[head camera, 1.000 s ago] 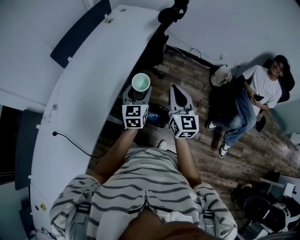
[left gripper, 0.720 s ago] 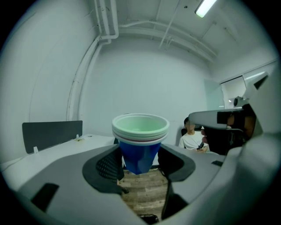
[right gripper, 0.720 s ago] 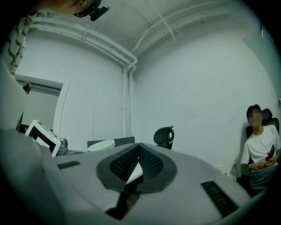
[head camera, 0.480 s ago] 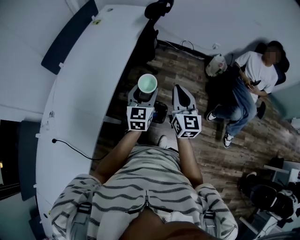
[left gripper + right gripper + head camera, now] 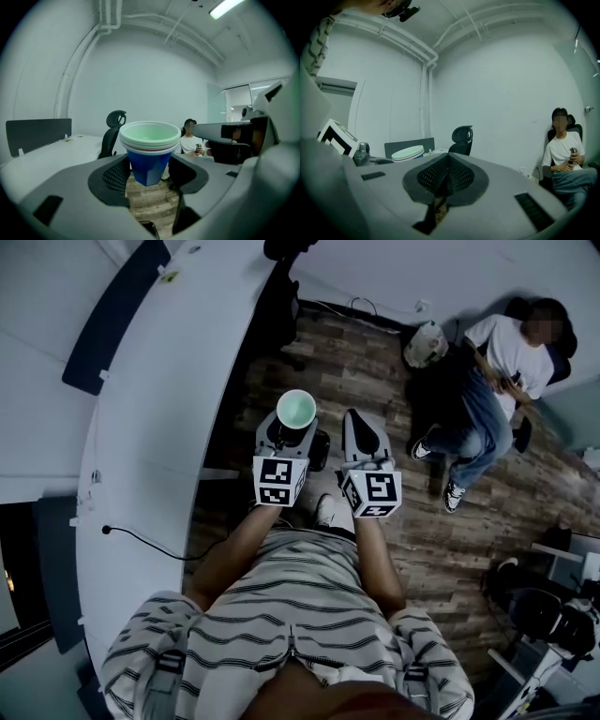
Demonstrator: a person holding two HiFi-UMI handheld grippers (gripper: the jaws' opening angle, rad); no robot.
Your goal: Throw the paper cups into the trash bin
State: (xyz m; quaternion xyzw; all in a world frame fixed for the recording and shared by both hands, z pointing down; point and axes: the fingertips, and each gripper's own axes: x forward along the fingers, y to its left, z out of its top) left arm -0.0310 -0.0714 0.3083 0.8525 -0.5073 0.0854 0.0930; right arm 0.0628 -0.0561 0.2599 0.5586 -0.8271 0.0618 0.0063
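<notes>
I have left gripper (image 5: pixel 149 173) clamped on nested stack of paper cups (image 5: pixel 149 147): blue outer wall, pale green inside, white rolled rims. Stack upright, gripped at lower tapered wall, above wood-plank floor (image 5: pixel 375 381), just off edge of curved white surface (image 5: pixel 169 409). Beside it, right gripper (image 5: pixel 447 176) jaws together, nothing between. My read: stack very light, thin walls dent under hard squeeze, nesting adds stiffness; smooth side may slip, taper and rims resist sliding down. Best hold mid-wall below rims, gentle. I cannot pick out trash bin for certain
</notes>
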